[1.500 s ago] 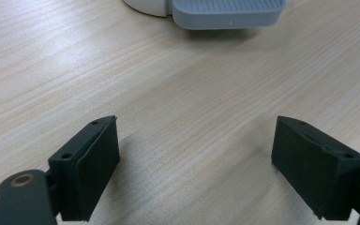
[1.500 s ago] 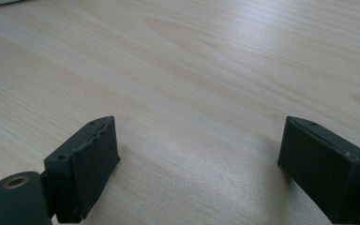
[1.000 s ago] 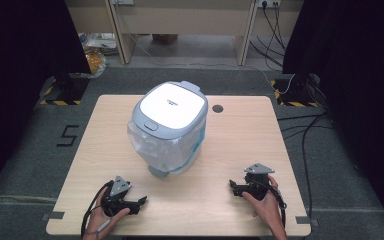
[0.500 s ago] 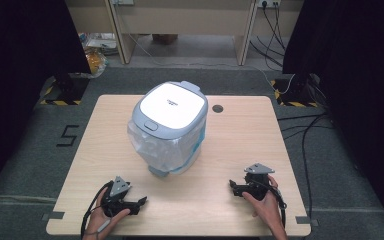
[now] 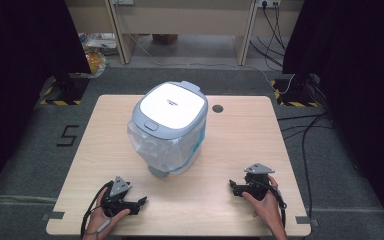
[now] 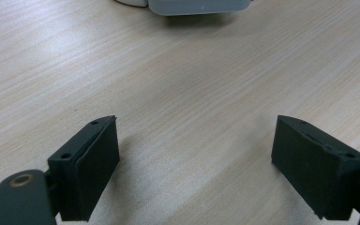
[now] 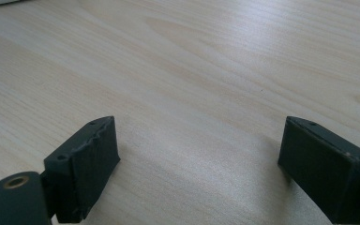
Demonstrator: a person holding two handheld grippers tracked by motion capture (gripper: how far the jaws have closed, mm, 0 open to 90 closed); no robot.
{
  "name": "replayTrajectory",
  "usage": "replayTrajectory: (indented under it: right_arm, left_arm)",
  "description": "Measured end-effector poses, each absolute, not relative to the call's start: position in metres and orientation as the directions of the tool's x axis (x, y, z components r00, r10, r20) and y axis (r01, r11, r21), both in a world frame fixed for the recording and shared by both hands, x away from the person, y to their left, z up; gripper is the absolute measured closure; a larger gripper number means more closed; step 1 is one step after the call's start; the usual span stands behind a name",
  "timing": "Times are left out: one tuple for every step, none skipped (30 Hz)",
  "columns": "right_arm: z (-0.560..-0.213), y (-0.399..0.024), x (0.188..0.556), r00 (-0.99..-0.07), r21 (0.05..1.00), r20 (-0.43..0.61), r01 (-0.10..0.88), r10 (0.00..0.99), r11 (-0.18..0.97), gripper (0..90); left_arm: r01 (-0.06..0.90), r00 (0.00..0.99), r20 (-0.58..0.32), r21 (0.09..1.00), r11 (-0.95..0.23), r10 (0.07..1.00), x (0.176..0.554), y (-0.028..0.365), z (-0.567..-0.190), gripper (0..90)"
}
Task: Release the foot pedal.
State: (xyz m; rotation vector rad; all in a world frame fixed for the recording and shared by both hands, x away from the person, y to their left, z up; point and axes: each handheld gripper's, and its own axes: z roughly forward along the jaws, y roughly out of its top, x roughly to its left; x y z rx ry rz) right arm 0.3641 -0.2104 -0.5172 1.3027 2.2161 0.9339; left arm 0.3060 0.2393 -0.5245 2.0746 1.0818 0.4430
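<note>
Both grippers rest low on the near edge of the wooden table (image 5: 240, 145), one in each hand. Left gripper (image 5: 139, 202) at near left, jaws spread wide with only bare wood between them, holding nothing. Right gripper (image 5: 234, 188) at near right, the same: jaws well apart, nothing gripped.

The thing nearest both is the lidded bin (image 5: 170, 122), standing in the middle of the table, well apart from either gripper. White lid with grey rim, shut; a clear plastic liner (image 5: 152, 150) bags out below the rim and drapes down the sides. Its grey foot shows at the far edge of the left gripper view (image 6: 199, 5).

Risks, as I judge them:

- The bin looks tall on a small foot (it seems slightly tilted from above, though that may be the camera angle). A push from one side only, high up, could tip or slide it.
- The liner is loose and slippery. A jaw closing on film rather than on the rim could tear it or pull it out.
- Lid latch faces near left; pressing it without steadying the body could shove the bin toward the far edge.
- Trailing cables near the hands could snag during a reach.
</note>
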Motion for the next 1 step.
replayTrajectory:
  right_arm:
    - [-0.5172, -0.2104, 0.3641, -0.483, 0.719, -0.008, 0.606, 0.876, 0.341, 12.2]
  left_arm:
    - [0.554, 0.584, -0.034, 0.746, -0.369, 0.811, 0.306, 0.2393, -0.5245, 14.5]
